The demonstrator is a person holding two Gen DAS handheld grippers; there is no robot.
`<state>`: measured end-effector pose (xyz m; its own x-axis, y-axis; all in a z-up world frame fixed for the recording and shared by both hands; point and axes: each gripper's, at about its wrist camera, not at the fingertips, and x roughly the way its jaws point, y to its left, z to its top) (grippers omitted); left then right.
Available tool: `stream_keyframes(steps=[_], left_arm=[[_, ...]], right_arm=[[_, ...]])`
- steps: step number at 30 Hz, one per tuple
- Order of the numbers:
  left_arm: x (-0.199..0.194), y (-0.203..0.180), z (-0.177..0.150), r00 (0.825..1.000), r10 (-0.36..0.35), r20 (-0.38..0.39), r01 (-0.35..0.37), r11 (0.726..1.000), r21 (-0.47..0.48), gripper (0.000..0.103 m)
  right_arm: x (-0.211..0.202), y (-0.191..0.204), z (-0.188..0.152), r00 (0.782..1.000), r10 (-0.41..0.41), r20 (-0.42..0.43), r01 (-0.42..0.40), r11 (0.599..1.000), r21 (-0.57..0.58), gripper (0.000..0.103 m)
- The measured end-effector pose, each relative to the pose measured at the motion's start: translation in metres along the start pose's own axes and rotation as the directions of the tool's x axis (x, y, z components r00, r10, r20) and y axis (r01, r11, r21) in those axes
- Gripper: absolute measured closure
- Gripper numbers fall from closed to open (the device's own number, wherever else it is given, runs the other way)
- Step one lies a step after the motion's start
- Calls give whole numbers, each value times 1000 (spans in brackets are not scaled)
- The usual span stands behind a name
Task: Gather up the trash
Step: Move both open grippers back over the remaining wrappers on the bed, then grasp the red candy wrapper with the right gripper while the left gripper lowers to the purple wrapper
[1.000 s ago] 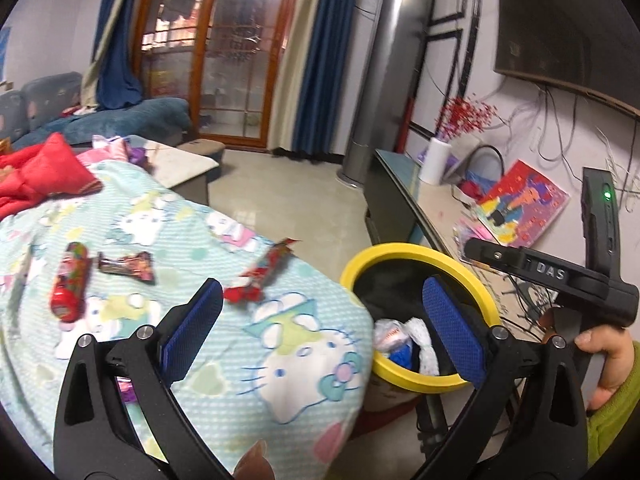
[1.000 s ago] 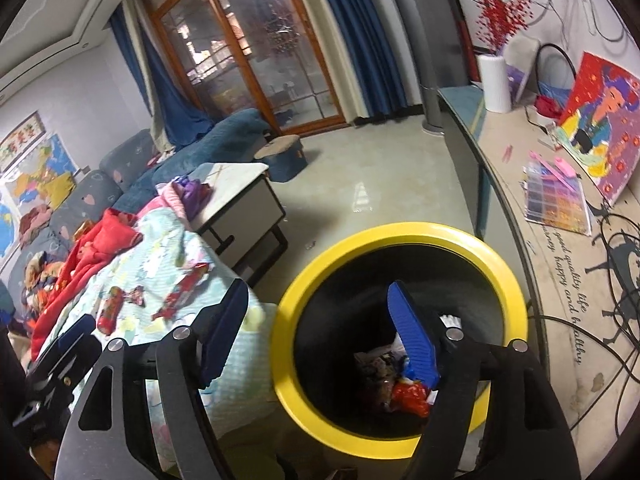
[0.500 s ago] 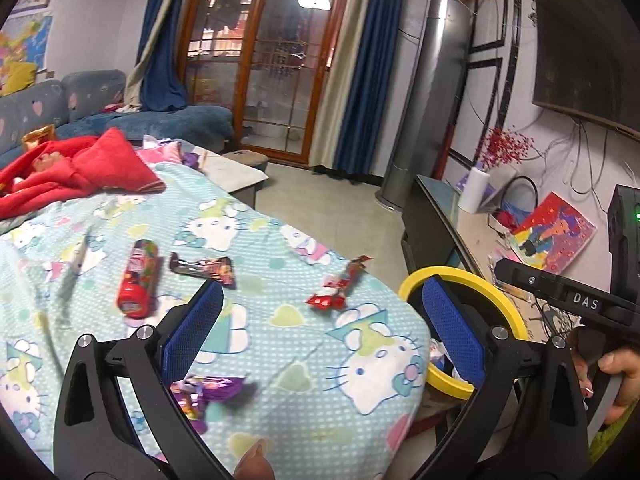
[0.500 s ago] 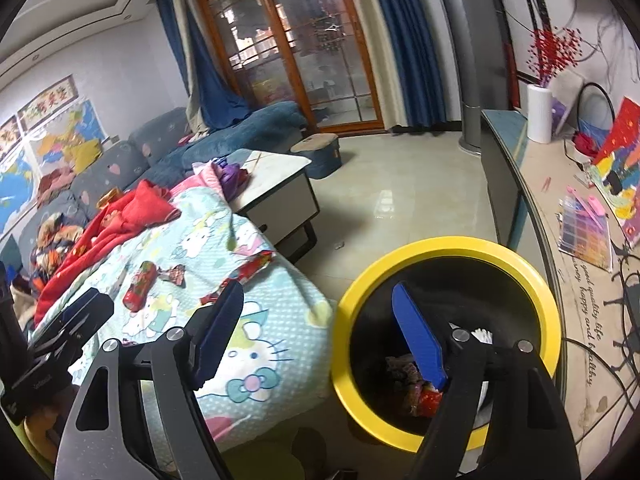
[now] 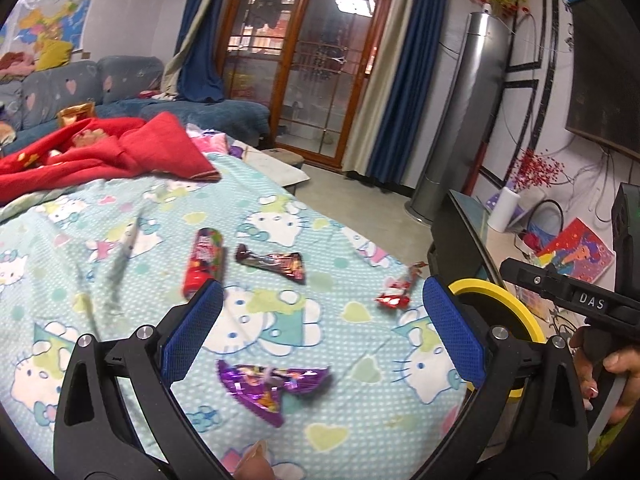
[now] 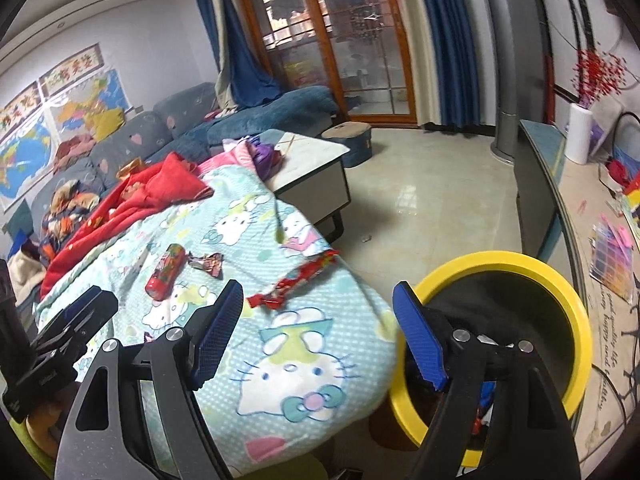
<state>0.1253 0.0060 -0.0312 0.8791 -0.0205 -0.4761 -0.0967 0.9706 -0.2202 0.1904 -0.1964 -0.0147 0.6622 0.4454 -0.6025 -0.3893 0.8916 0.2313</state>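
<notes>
Trash lies on a bed covered with a cartoon-cat blanket (image 5: pixel 280 332). A purple wrapper (image 5: pixel 272 384) lies just below and between the jaws of my left gripper (image 5: pixel 320 320), which is open and empty. Farther off are a red tube (image 5: pixel 202 262), a dark wrapper (image 5: pixel 276 265) and a red wrapper (image 5: pixel 396 290) near the bed's edge. The yellow-rimmed bin (image 5: pixel 504 304) stands at the right. In the right wrist view, my right gripper (image 6: pixel 318 320) is open and empty over the blanket corner, the red wrapper (image 6: pixel 296 282) just beyond it and the bin (image 6: pixel 560 280) to its right.
A red quilt (image 5: pixel 100 156) is piled at the bed's far end, before a grey sofa (image 5: pixel 100 80). A low table (image 6: pixel 316 168) stands past the bed. A long cabinet (image 6: pixel 552 184) runs along the right wall beside bare tiled floor (image 6: pixel 420 208).
Both views have swung left, from over the bin to over the blanket. The bin has slid to the right edge and the purple wrapper has come into the left view.
</notes>
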Motion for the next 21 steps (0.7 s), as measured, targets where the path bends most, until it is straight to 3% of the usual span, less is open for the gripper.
stream_keyframes(steps=[7, 11, 21], left_arm=[[-4, 24, -3, 999, 36, -13, -37, 999, -32, 11], [0, 38, -8, 997, 53, -57, -55, 997, -47, 11], [24, 39, -29, 978, -26, -207, 23, 1000, -16, 11]], right_arm=[[26, 30, 6, 999, 23, -36, -24, 999, -44, 28], [47, 42, 10, 997, 30, -65, -32, 999, -39, 28], [114, 35, 4, 980, -46, -196, 56, 998, 43, 29]])
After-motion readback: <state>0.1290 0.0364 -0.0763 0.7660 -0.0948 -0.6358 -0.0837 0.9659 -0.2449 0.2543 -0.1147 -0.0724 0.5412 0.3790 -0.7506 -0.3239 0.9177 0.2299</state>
